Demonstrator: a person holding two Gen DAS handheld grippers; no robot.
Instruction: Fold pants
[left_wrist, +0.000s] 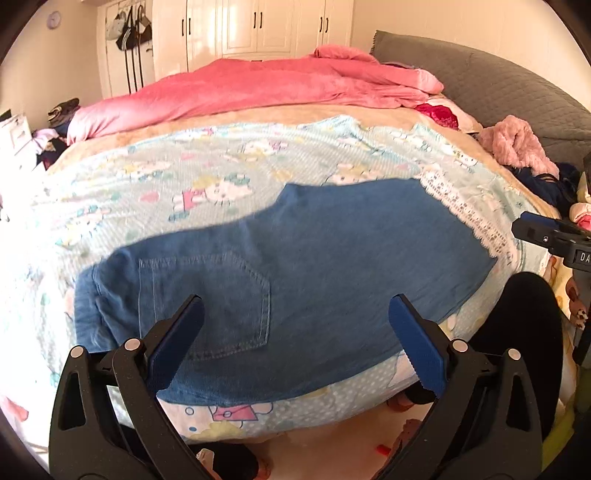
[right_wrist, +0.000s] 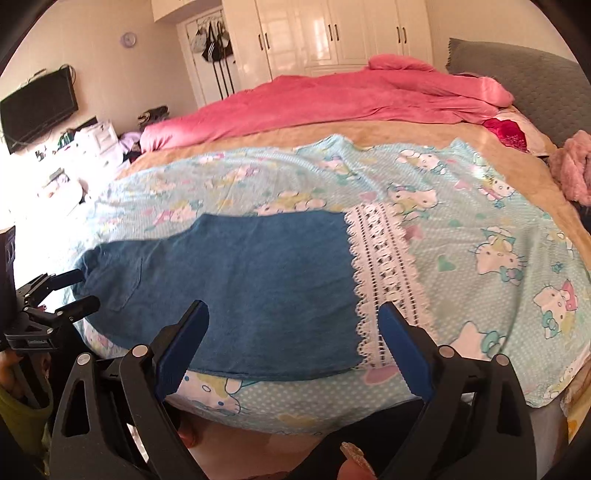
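Blue denim pants (left_wrist: 295, 258) lie folded flat on a pale blue cartoon-print sheet (left_wrist: 221, 166) near the bed's front edge, back pocket (left_wrist: 207, 295) up at the left end. A white lace band (right_wrist: 384, 277) runs along their right edge. My left gripper (left_wrist: 295, 301) hovers open over the pocket end with nothing between its blue pads. Its fingers are also in the right wrist view, where the left gripper (right_wrist: 79, 290) is at the pants' (right_wrist: 240, 288) left end. My right gripper (right_wrist: 293, 306) stands open above the pants' right part, near the lace, holding nothing. The right gripper (left_wrist: 546, 236) shows partly at the left wrist view's right edge.
A pink quilt (left_wrist: 258, 88) covers the far half of the bed, before a grey headboard (left_wrist: 480, 85) at the right. A fluffy pink garment (left_wrist: 517, 144) lies at the right side. White wardrobes (right_wrist: 332, 33) and a wall television (right_wrist: 37, 107) stand beyond. A dark-clothed leg (left_wrist: 524, 332) is close by.
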